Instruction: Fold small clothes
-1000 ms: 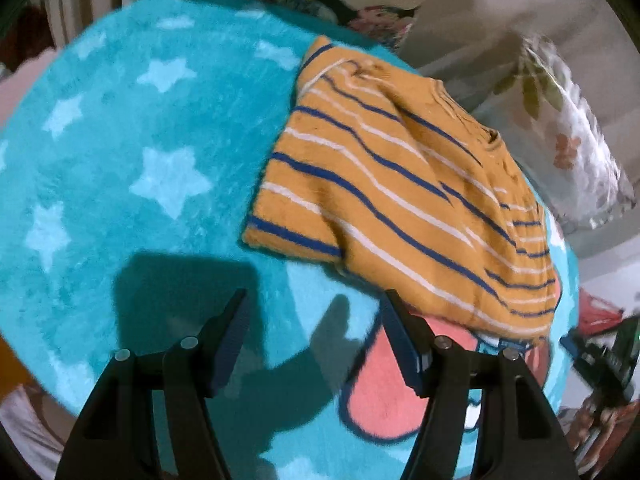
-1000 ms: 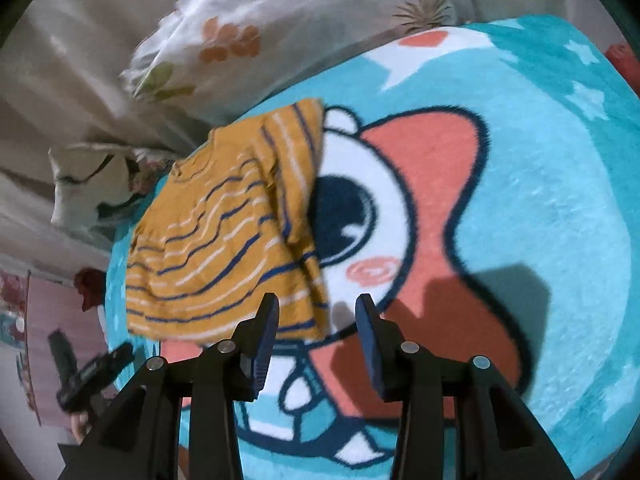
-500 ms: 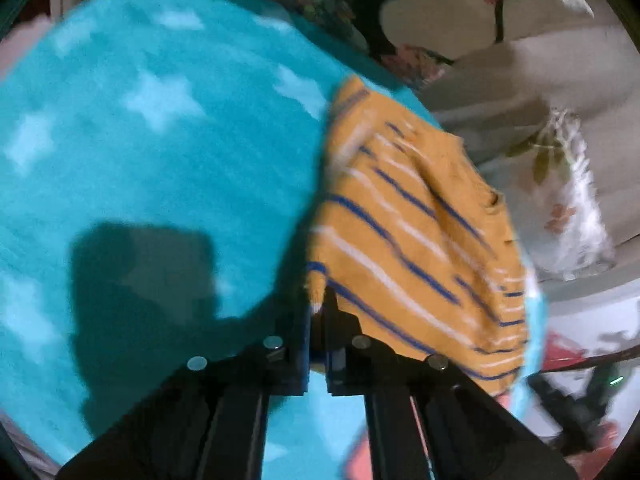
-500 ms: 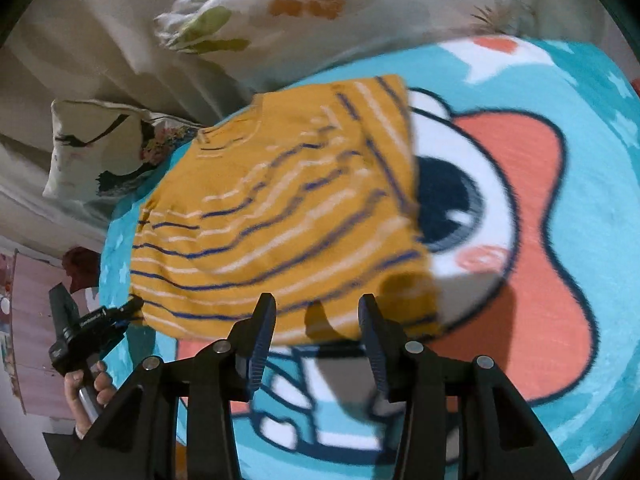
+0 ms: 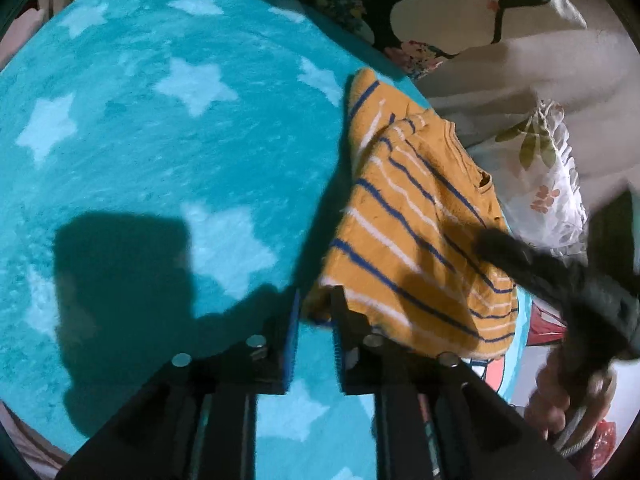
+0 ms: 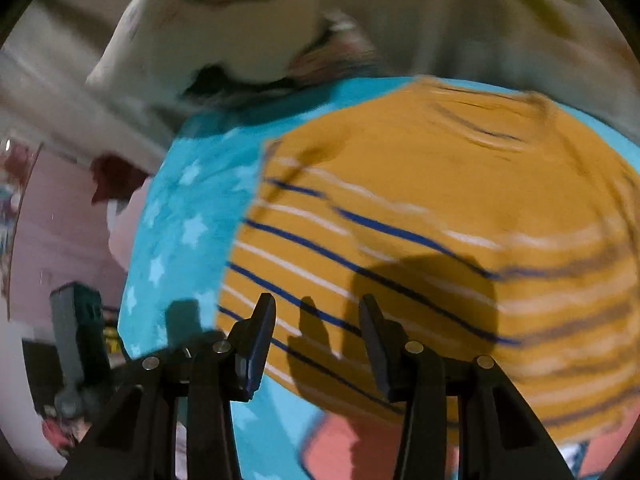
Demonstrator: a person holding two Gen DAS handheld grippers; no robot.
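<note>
A small orange shirt with blue and white stripes (image 5: 408, 236) lies on a turquoise star blanket (image 5: 160, 160). My left gripper (image 5: 315, 304) has its jaws narrowly apart around the shirt's near corner, which sits between the fingertips and is lifted a little. In the right wrist view the shirt (image 6: 440, 240) fills the middle, blurred. My right gripper (image 6: 316, 320) is open and empty just over the shirt's lower edge. It also shows in the left wrist view (image 5: 560, 280) as a blurred black shape over the shirt's right side.
Floral and printed pillows (image 5: 552, 176) lie beyond the blanket's far edge. A cartoon print with a salmon patch (image 6: 352, 448) is on the blanket below the shirt. The blanket's edge and a pink floor (image 6: 60, 232) are at left.
My left gripper was shut on the shirt corner and has opened slightly; a fold of the shirt has turned over. My right gripper moved in over the shirt, still open.
</note>
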